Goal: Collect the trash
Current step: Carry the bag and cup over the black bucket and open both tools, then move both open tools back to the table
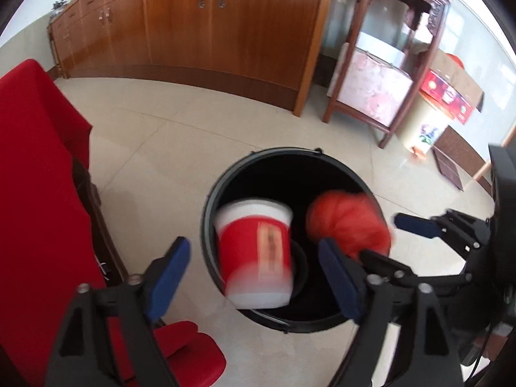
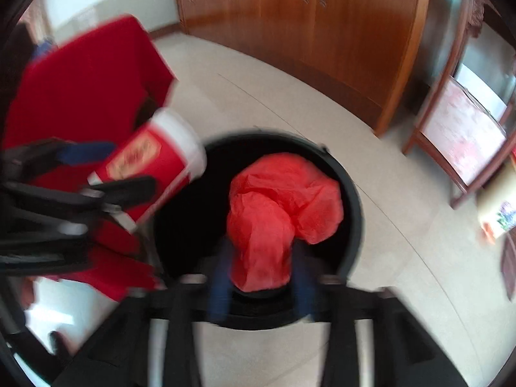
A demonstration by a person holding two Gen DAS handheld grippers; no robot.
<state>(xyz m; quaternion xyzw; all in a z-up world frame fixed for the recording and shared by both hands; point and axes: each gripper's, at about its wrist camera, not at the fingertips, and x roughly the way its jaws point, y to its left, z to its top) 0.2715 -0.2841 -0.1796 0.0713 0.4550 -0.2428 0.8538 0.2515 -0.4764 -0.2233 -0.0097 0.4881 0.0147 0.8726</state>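
Note:
A black round bin (image 1: 209,200) stands on the floor below both grippers; it also shows in the right wrist view (image 2: 353,200). My left gripper (image 1: 254,274) is open above it, and a red and white paper cup (image 1: 254,251), blurred, hangs between its blue pads without touching them. The cup (image 2: 151,161) shows tilted at the bin's left rim in the right wrist view, beside the left gripper (image 2: 106,167). My right gripper (image 2: 261,277) is shut on a crumpled red plastic bag (image 2: 280,213) over the bin's mouth. The bag (image 1: 348,222) and right gripper (image 1: 361,238) show at right in the left wrist view.
A table with a red cloth (image 1: 38,167) stands close on the left. A wooden cabinet (image 1: 225,32) runs along the back wall. A wooden stand (image 1: 380,74) and a red box (image 1: 446,95) are at the right. Pale floor tiles (image 1: 154,148) surround the bin.

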